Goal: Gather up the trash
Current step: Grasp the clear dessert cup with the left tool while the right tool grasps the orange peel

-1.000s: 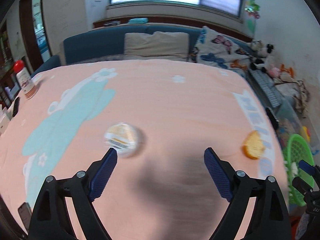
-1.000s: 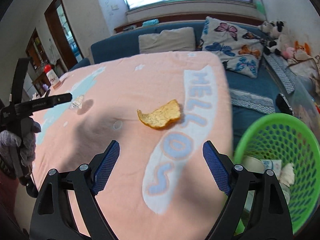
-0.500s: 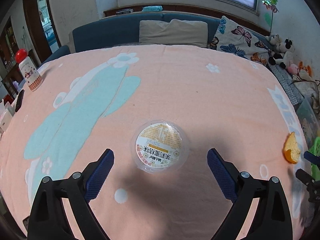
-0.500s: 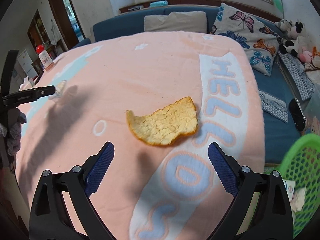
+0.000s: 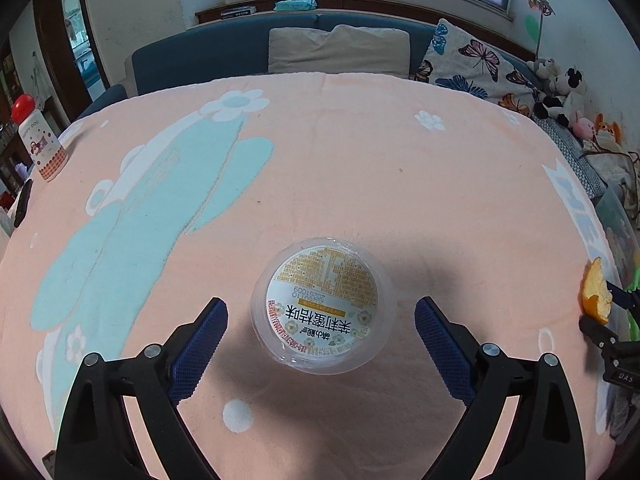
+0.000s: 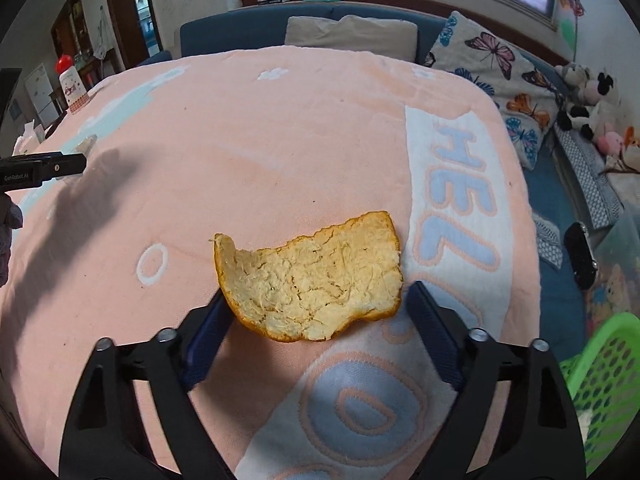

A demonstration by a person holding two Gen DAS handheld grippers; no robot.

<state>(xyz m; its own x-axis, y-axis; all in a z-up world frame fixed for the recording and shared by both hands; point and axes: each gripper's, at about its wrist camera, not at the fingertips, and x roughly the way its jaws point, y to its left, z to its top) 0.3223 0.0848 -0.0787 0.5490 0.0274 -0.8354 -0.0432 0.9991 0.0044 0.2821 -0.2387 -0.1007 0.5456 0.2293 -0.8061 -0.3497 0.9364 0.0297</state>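
The left hand-held gripper [image 5: 320, 320] is hovering released over the pink blanket [image 5: 360, 168] covering the surface, its 2 blue pads [image 5: 200, 344] standing wide on either side of a clear plastic cup [image 5: 323, 306] that is lying with its printed lid facing the camera; neither pad is touching the cup, and the cup's lower body is hidden beneath the lid. The right hand-held gripper [image 6: 316, 316] is closing around an orange peel [image 6: 310, 278], which is lying pith side up between the jaws beside the white band bearing blue letters; the left pad [image 6: 206, 344] is partly hidden behind the peel's edge, so contact there is hard to judge, while the right pad is sitting just beside the peel's other edge. In the left wrist view the same peel is appearing at the far right, cut off by the lens rim, with part of the right gripper next to it. A green mesh basket [image 6: 600, 384] is standing off the surface at lower right, only its rim and part of its wall showing. A red-capped bottle [image 5: 38, 140] is standing upright near the far left edge. A sofa with cushions [image 5: 340, 50] is lying behind the surface.
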